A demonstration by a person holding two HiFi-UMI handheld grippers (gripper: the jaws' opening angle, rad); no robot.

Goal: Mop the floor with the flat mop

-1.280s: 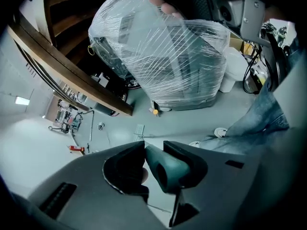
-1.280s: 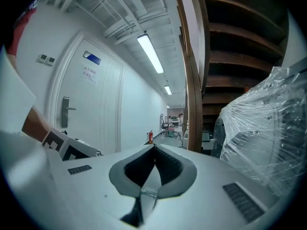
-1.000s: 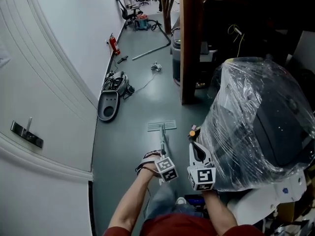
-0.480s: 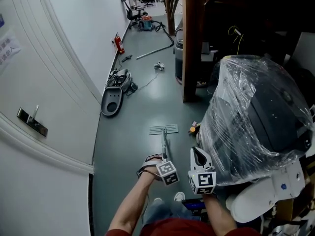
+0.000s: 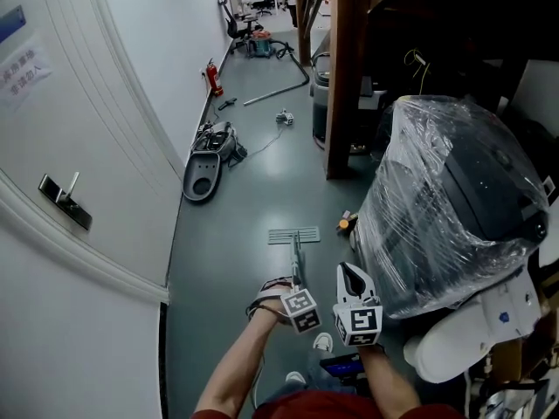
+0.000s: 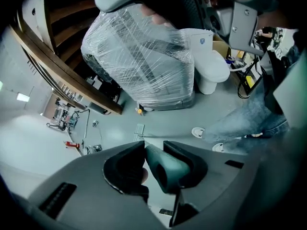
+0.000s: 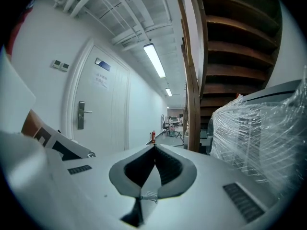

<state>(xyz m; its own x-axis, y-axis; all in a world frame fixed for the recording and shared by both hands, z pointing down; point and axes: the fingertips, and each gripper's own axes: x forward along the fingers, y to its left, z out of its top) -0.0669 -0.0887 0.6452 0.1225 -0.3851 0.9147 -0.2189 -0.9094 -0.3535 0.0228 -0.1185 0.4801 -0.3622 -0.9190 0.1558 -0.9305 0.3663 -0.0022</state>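
Observation:
The flat mop's head [image 5: 293, 235] lies flat on the grey floor ahead of me. Its thin handle [image 5: 296, 264] runs back to my left gripper [image 5: 295, 293], which is shut on the grip. In the left gripper view the grey-green grip [image 6: 165, 169] sits clamped between the dark jaws of the left gripper [image 6: 151, 153], and the mop head [image 6: 139, 129] shows small beyond. My right gripper [image 5: 353, 279] hovers just right of the handle, apart from it. In its own view the right gripper [image 7: 154, 148] has its jaws closed together on nothing.
A bulky plastic-wrapped object [image 5: 454, 208] stands close on the right, with a white fixture [image 5: 472, 330] below it. A wooden post [image 5: 341, 77] rises ahead. By the left wall lie a grey machine [image 5: 203, 175], a fire extinguisher [image 5: 212, 78] and a metal tube [image 5: 275, 92]. A white door [image 5: 61, 201] is at left.
The mop head has slid a little back toward me relative to the grey machine by the wall. My view has shifted slightly. Both grippers keep their state.

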